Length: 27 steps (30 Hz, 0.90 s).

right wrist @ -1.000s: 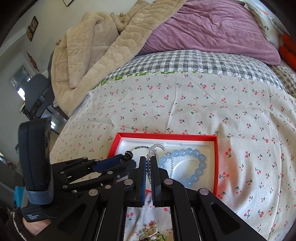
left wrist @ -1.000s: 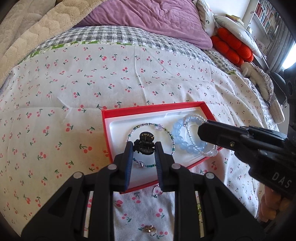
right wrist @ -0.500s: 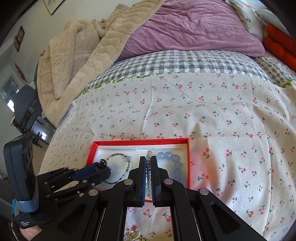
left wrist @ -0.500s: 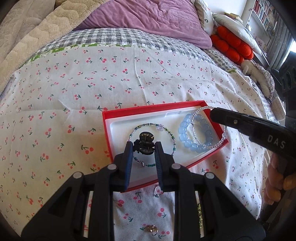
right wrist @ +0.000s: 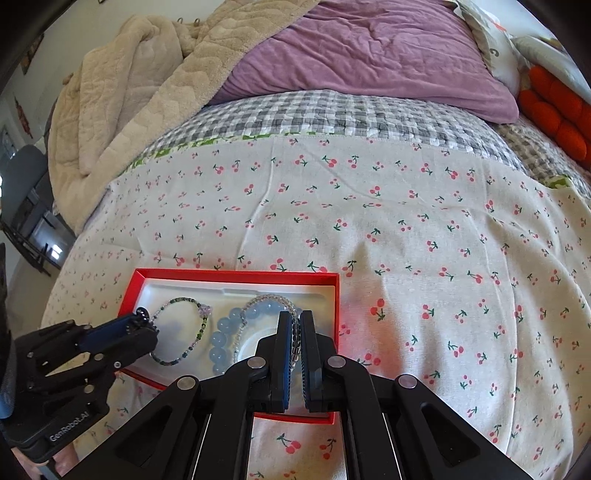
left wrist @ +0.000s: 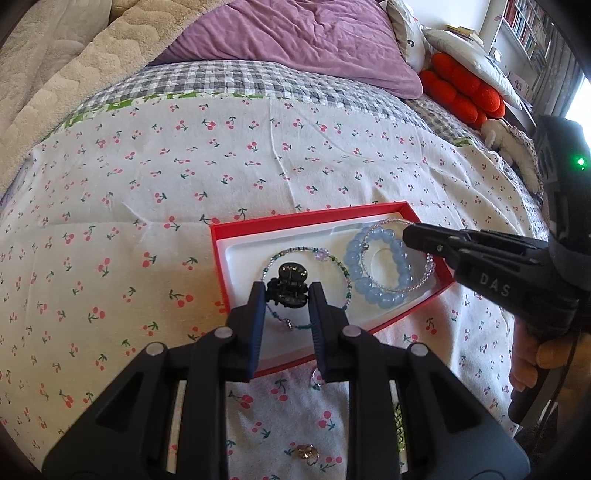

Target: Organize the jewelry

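Note:
A red box (left wrist: 295, 222) with a white insert lies on the cherry-print bedsheet. My left gripper (left wrist: 288, 293) is shut on a black hair claw clip (left wrist: 289, 283) over the thin green and purple bead bracelet (left wrist: 312, 254) in the box. My right gripper (left wrist: 410, 234) comes in from the right, shut on a clear bead bracelet (left wrist: 419, 283) that loops around the blue bead bracelet (left wrist: 375, 291). In the right wrist view the clear bracelet (right wrist: 294, 345) runs between the shut right gripper (right wrist: 294, 320), beside the blue bracelet (right wrist: 221, 341); the left gripper (right wrist: 138, 321) holds the clip at the box's (right wrist: 236, 275) left end.
Two small rings (left wrist: 316, 378) (left wrist: 306, 452) lie on the sheet in front of the box. A purple duvet (left wrist: 295, 33), a beige blanket (right wrist: 122, 85) and red cushions (left wrist: 461, 92) lie farther up the bed. A person's hand (left wrist: 532, 363) grips the right tool.
The right gripper has swung toward the box's right end, drawing the clear bracelet with it. The left gripper and the clip have stayed put.

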Tool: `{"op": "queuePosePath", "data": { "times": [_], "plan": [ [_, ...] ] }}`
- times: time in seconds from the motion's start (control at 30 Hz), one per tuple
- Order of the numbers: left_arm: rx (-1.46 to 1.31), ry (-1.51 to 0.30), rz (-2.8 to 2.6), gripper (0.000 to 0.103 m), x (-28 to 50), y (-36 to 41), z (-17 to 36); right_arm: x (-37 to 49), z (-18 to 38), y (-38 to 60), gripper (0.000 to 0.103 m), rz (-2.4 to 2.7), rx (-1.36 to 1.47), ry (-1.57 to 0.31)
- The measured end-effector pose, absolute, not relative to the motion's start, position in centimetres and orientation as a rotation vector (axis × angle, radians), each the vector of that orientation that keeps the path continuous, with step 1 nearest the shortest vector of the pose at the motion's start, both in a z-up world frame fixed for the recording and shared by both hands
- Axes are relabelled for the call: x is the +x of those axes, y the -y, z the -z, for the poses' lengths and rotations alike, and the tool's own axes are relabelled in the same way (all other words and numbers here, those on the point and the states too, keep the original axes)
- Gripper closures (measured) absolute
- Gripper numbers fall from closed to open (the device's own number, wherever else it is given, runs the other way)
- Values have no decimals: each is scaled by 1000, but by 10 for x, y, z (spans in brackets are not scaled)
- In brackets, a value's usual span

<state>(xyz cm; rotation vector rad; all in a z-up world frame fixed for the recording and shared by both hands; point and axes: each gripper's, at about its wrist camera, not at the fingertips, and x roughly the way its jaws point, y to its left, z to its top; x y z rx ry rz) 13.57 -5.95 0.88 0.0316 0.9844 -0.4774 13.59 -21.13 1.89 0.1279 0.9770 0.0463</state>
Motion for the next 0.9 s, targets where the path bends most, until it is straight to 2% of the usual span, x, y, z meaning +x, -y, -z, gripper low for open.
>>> {"op": "queuePosePath", "data": {
  "times": [0.17, 0.3, 0.37, 0.47, 0.5, 0.53, 0.7, 0.9],
  "plan": [
    [31, -985, 483, 75, 136, 60, -10, 136, -19, 208, 98, -49, 101, -974],
    [30, -973, 489, 56, 133, 58, -16, 133, -29, 209, 89, -77, 116, -972],
    [31, -963, 496, 53, 130, 56, -19, 129, -34, 208, 83, -88, 110, -964],
    [40, -950, 493, 47, 121, 52, -24, 120, -42, 209, 65, -100, 106, -947],
    [40, -947, 490, 42, 119, 51, -25, 118, -44, 210, 46, -103, 109, -941],
    [40, -942, 487, 38, 116, 49, -27, 112, -48, 210, 38, -110, 112, -921],
    [59, -943, 455, 24, 98, 37, -27, 92, -59, 207, 37, -136, 83, -895],
    [109, -993, 403, 21, 76, 21, -8, 65, -56, 200, 31, -155, 35, -907]
  ]
}}
